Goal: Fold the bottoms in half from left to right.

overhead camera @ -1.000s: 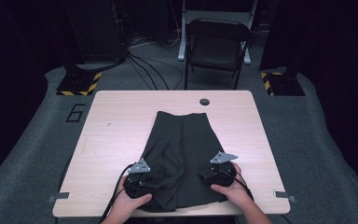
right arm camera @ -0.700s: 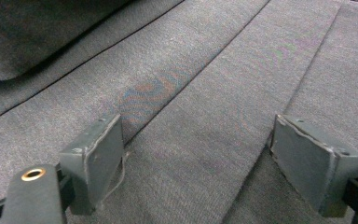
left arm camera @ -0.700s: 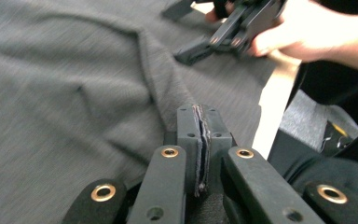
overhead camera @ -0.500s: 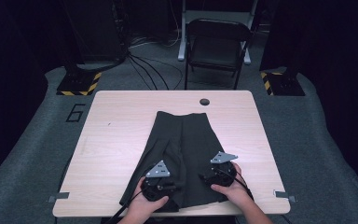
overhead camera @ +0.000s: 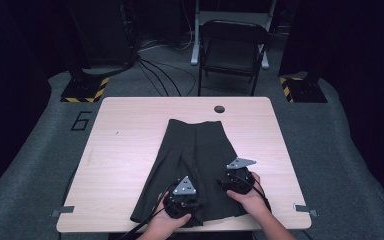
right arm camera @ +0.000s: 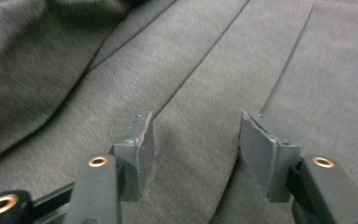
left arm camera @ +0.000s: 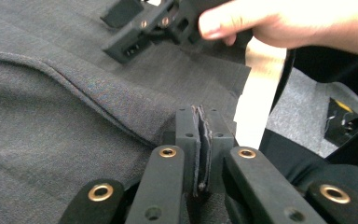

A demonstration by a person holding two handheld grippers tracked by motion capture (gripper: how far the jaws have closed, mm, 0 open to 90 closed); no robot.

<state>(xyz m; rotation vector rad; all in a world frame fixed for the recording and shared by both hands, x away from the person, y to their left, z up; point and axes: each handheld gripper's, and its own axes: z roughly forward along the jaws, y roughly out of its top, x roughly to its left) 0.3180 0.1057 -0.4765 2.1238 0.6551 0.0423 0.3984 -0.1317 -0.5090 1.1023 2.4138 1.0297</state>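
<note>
Dark skirt [overhead camera: 195,165] flat on table [overhead camera: 125,150], hem at the near edge.
Left hand-held gripper [left arm camera: 199,140] pinches a fold of hem cloth; right hand-held gripper [right arm camera: 193,144], jaws just closing, stands part-open over the fabric, pads not pressing it.

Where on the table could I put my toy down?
Bare wood lies left of the dark skirt, out to the table edge, and along the far edge around the small round hole. A narrower strip runs right of the skirt. The near edge is crowded by both hands.
</note>
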